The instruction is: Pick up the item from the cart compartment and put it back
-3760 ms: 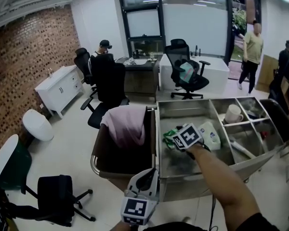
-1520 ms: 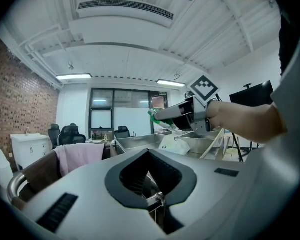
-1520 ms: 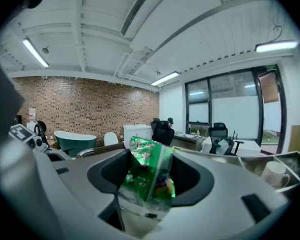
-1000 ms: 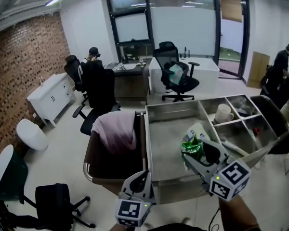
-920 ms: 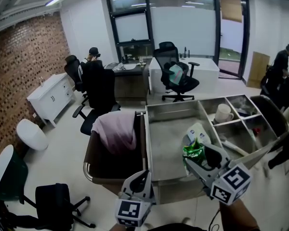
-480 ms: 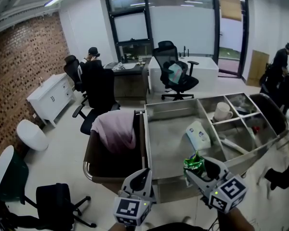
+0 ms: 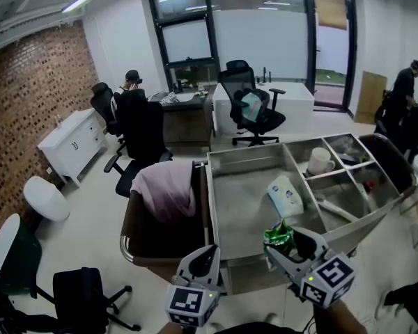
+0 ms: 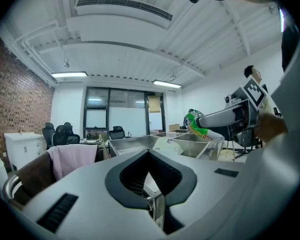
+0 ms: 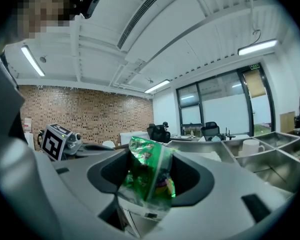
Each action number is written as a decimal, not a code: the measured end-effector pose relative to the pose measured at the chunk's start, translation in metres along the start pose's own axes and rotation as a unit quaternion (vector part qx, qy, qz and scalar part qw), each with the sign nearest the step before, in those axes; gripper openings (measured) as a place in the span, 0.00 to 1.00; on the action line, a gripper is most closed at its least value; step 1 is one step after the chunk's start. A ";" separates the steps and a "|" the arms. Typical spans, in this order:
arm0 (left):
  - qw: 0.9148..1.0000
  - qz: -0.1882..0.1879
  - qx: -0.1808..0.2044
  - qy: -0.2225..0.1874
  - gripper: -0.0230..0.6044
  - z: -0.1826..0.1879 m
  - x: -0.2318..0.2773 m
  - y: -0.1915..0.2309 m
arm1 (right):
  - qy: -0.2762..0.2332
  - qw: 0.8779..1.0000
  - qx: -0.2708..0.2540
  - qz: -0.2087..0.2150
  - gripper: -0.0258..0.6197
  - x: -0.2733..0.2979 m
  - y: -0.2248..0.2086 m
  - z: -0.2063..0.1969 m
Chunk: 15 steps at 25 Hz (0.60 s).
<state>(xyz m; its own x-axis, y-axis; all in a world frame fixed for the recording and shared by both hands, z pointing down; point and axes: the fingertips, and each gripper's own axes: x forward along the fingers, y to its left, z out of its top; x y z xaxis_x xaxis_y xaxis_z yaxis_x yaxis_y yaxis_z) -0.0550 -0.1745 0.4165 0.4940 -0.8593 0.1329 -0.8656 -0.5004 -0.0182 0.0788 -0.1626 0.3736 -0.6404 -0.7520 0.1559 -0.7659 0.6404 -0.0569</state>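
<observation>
A crinkled green snack packet [image 7: 279,236] is clamped between the jaws of my right gripper [image 7: 281,245], which is shut on it. The gripper holds it in the air over the front rim of the steel cart [image 7: 217,211], above the large compartment. In the right gripper view the green packet [image 9: 147,176] stands upright between the jaws and hides the pads. My left gripper [image 7: 207,260] hangs low in front of the cart, jaws together and holding nothing. In the left gripper view the packet [image 8: 197,124] shows at the right.
A white pouch [image 7: 285,195] lies in the large compartment. A white mug [image 7: 320,161] and small items sit in the right compartments. A pink cloth [image 7: 168,187] drapes over the brown bin on the cart's left. Office chairs [image 7: 143,127] and people stand beyond.
My right gripper has drawn back toward me with the green packet, from over the large compartment to above the cart's front rim. The left gripper has stayed put.
</observation>
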 end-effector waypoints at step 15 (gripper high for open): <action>1.000 0.015 0.002 -0.018 0.04 0.006 -0.001 0.003 | 0.007 1.000 0.012 0.006 0.45 0.005 -0.001 -0.004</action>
<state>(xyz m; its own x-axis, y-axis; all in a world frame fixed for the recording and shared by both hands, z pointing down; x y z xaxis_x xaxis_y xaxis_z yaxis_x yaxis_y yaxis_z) -0.0574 -0.1759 0.4105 0.4702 -0.8772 0.0972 -0.8799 -0.4745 -0.0263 0.0772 -0.1662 0.3788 -0.6488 -0.7421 0.1680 -0.7595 0.6453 -0.0823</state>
